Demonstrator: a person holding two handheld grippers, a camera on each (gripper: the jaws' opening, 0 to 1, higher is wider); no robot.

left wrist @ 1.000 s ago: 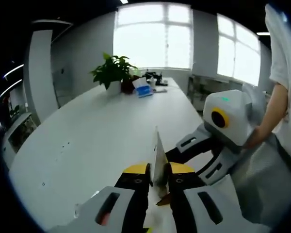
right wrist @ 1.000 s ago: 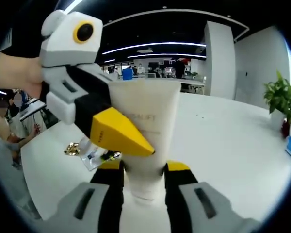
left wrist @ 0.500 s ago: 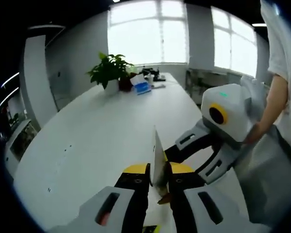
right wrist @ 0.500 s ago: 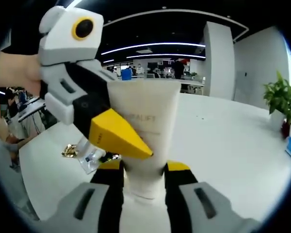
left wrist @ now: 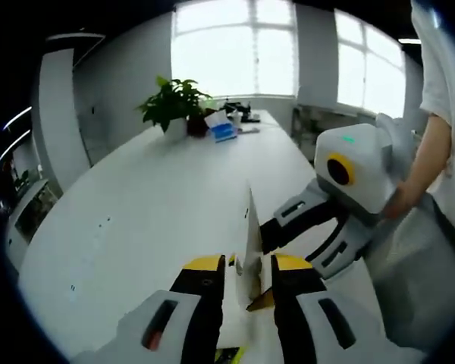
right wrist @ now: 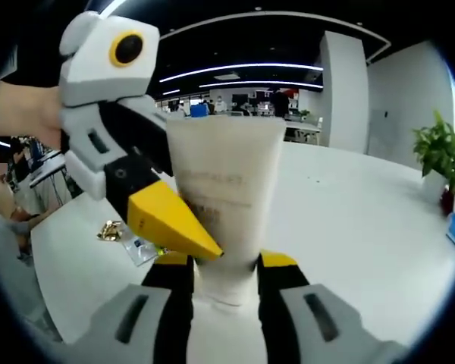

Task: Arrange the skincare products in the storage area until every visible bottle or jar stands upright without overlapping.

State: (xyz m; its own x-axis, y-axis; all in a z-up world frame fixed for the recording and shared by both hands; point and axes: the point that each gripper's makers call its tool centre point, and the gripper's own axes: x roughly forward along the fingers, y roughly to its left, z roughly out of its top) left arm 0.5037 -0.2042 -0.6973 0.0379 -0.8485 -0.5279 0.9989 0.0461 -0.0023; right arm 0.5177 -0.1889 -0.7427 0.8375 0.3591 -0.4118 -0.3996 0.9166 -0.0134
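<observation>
White, soft plastic squeeze tube (right wrist: 226, 205) is the item in hand, raised clear of the white surface (left wrist: 152, 220) and gripped from both sides. In the left gripper view, the left hand-held gripper (left wrist: 246, 273) pinches the tube's flat crimped end, seen edge-on as a thin blade between the yellow-tipped jaws. To its right the right hand-held gripper (left wrist: 318, 227) reaches in from the person's hand.

In the right gripper view, the left hand-held gripper (right wrist: 174, 227) enters from the left and crosses the tube's printed face. The right hand-held gripper (right wrist: 226, 265) has its jaws pressed onto the tube's narrow lower end, crimp pointing up and away.

Left of the tube, small crumpled gold and clear packets (right wrist: 133, 236) lie on the surface. A green potted plant (right wrist: 440, 155) stands well apart at far right.

Assessment: the tube is not yet placed. No storage area or other bottles can be made out, so overall progress cannot be told; standing this tube upright remains outstanding.
</observation>
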